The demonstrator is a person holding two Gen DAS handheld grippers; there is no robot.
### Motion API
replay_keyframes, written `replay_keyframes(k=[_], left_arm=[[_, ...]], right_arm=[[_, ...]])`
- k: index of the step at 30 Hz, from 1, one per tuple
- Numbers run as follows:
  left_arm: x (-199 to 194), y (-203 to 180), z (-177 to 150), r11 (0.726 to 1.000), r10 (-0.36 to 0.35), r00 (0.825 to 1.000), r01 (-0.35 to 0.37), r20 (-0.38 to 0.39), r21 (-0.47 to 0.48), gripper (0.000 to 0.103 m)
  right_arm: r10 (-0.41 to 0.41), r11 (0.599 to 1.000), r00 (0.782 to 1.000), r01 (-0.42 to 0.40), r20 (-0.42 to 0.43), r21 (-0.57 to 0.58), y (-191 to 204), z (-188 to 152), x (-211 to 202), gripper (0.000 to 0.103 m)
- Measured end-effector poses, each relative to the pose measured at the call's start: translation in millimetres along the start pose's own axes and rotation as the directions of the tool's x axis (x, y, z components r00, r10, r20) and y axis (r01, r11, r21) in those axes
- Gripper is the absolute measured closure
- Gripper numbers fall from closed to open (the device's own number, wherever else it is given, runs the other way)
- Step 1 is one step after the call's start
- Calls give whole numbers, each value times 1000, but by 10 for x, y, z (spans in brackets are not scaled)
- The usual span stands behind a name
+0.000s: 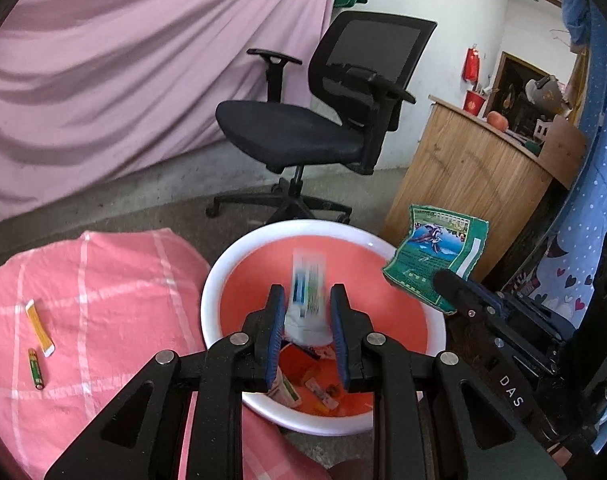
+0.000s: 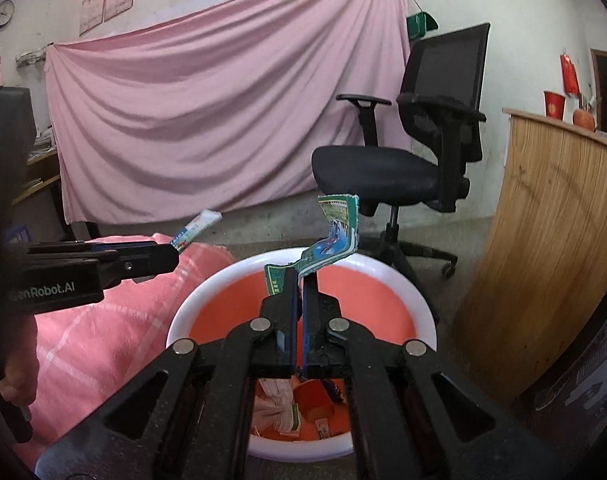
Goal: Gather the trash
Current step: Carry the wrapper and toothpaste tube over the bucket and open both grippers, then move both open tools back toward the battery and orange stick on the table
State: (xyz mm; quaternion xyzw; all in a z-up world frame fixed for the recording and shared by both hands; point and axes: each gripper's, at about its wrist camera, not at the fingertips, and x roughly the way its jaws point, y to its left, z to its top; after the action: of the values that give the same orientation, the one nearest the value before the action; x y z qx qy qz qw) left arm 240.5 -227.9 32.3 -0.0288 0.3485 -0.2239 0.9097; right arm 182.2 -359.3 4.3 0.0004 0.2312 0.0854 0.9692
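Note:
A white basin (image 1: 223, 272) (image 2: 183, 312) with a red inside stands on the floor under both grippers, with several scraps of trash (image 1: 311, 388) (image 2: 287, 408) lying in its bottom. My left gripper (image 1: 307, 290) (image 2: 175, 252) hangs over the basin with its jaws slightly apart. A white and blue wrapper (image 1: 308, 276) (image 2: 197, 226) stands between its pads, smeared by motion and loose. My right gripper (image 2: 301, 280) (image 1: 443, 280) is shut on a crumpled green wrapper (image 2: 335, 236) (image 1: 435, 256) above the basin's right side.
Pink checked bedding (image 1: 83, 300) lies left of the basin, with a small green battery (image 1: 36, 368) and an orange strip (image 1: 39, 328) on it. A black office chair (image 1: 323, 120) (image 2: 415, 160) stands behind the basin, a wooden counter (image 1: 463, 184) (image 2: 551, 240) to its right.

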Motion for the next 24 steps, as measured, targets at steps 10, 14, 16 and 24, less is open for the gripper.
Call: replay_keyframes(k=[10, 14, 16, 24], left_arm=[[-108, 128, -60, 999, 15, 1000, -14, 17, -30, 75], [-183, 184, -73, 999, 23, 999, -22, 25, -47, 75], [-230, 204, -72, 998, 28, 999, -26, 31, -54, 75], [-517, 382, -98, 995, 48, 995, -40, 87, -92, 68]], right_arm=[[-15, 1000, 1000, 15, -24, 21, -32, 16, 7, 58], [-18, 1000, 1000, 18, -18, 22, -10, 49, -25, 50], [-20, 1000, 1000, 20, -13, 22, 11, 69, -43, 47], [-19, 1000, 1000, 19, 23, 19, 107, 203, -129, 25]])
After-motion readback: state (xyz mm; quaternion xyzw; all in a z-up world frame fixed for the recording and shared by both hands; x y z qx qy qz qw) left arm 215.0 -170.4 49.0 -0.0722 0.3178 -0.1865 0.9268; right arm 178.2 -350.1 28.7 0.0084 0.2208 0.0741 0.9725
